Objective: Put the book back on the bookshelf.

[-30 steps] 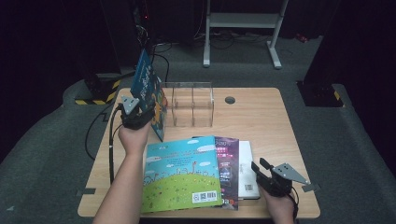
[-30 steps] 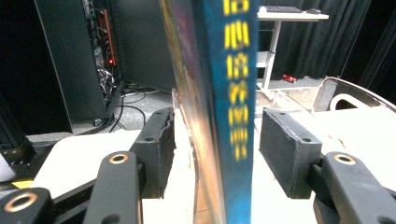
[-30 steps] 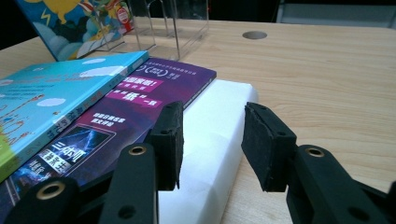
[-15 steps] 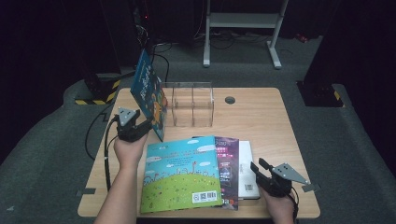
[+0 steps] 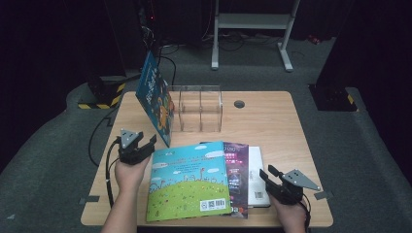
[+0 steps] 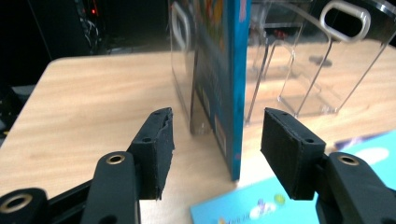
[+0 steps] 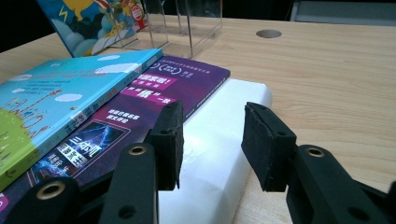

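Blue picture book (image 5: 156,99) leaning tilted against clear acrylic holder (image 5: 200,109), cartoon cover showing. Left gripper (image 5: 145,145) apart, fingers spread, nothing held; right gripper (image 5: 266,174) likewise empty.

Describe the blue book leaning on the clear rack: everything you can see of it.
The blue book is a thin picture book with a teal cover and orange cartoon art. It stands tilted on its bottom edge on the table, top leaning away from the rack, its lower part against the rack's left wall. The left gripper faces its spine edge-on, jaws open either side without touching it.
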A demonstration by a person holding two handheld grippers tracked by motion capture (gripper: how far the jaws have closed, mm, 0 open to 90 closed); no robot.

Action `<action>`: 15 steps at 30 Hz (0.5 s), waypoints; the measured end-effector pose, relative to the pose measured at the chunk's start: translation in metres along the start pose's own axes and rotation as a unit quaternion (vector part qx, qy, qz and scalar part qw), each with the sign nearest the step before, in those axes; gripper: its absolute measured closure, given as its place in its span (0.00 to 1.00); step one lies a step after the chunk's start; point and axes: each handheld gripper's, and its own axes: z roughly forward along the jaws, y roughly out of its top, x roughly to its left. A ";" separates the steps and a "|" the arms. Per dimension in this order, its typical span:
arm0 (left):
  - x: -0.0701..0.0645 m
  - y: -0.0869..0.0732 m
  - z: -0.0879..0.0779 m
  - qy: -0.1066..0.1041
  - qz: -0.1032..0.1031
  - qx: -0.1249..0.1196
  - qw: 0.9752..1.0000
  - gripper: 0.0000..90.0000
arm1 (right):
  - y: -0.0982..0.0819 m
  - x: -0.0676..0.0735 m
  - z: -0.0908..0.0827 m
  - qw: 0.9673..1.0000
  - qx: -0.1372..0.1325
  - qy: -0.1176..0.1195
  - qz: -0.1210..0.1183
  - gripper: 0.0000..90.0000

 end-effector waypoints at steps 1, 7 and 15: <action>0.000 -0.002 0.000 0.000 0.000 0.002 1.000 0.49 | 0.000 0.000 0.001 1.000 0.002 0.003 0.001 0.66; 0.003 -0.023 -0.002 -0.009 0.001 0.039 0.999 0.46 | -0.002 0.004 0.003 1.000 0.005 -0.005 -0.022 0.66; 0.001 -0.050 -0.012 -0.031 -0.007 0.094 0.995 0.39 | -0.002 0.007 0.005 0.999 0.002 -0.016 -0.039 0.62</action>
